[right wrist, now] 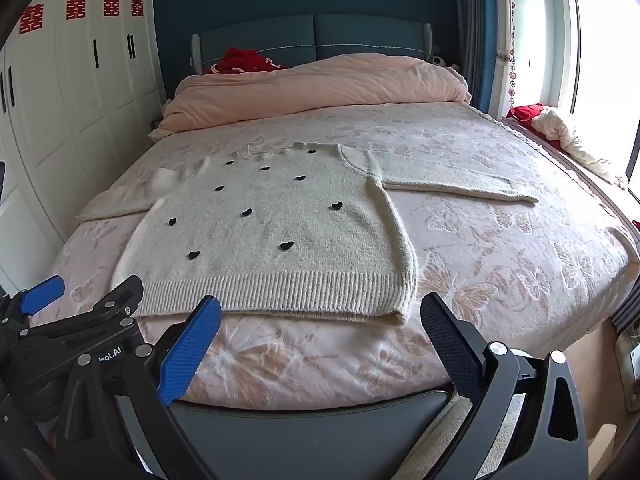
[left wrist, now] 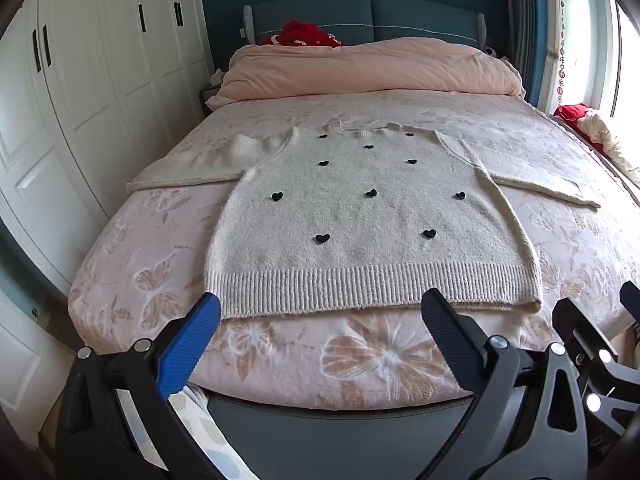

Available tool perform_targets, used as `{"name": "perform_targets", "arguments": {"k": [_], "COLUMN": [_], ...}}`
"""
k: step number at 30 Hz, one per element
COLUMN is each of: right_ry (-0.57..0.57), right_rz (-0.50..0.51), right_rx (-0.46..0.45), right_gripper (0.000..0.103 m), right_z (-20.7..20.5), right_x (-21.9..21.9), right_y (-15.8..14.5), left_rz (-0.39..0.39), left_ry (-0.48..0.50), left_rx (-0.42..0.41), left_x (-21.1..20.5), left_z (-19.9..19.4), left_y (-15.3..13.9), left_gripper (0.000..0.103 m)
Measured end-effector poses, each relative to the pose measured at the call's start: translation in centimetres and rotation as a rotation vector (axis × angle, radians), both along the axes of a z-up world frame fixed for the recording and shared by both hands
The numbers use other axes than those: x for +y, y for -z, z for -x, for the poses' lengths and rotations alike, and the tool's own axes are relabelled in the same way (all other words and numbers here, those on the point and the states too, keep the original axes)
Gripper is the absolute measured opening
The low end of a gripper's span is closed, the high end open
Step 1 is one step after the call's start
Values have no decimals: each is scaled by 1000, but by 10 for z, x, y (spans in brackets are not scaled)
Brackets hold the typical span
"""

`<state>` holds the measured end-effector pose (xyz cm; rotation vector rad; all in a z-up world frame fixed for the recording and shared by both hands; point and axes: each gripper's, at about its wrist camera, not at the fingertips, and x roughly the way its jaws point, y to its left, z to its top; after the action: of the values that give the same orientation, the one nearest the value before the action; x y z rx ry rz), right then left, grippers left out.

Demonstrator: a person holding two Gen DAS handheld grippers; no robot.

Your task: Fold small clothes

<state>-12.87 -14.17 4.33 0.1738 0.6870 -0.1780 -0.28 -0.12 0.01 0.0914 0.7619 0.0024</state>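
Observation:
A cream knit sweater [left wrist: 360, 216] with small black hearts lies flat on the bed, front up, both sleeves spread out to the sides, ribbed hem nearest me. It also shows in the right wrist view [right wrist: 272, 232]. My left gripper [left wrist: 320, 308] is open and empty, its fingertips just short of the hem. My right gripper [right wrist: 320, 312] is open and empty at the hem's right part. The left gripper's fingers also show at the left edge of the right wrist view [right wrist: 80, 292].
The bed [left wrist: 360, 360] has a pink butterfly-print cover, a rolled pink duvet [left wrist: 368, 68] and a red cloth [left wrist: 308, 34] at the headboard. White wardrobes [left wrist: 80, 100] stand left. Red and cream cloths [right wrist: 560, 132] lie on the window ledge at right.

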Motion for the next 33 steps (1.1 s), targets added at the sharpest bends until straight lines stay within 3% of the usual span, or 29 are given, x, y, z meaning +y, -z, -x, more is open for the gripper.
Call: {"name": "perform_targets", "arguments": {"k": [33], "right_ry": [-1], "right_rz": [1], "right_rx": [5], "right_gripper": [98], "right_z": [-1], "right_x": [0], "right_y": [-6], "left_rz": [-5], "left_ry": [-2], "left_rx": [0], "left_x": [0], "left_z": [0], "left_y": [2], "left_gripper": [97]}}
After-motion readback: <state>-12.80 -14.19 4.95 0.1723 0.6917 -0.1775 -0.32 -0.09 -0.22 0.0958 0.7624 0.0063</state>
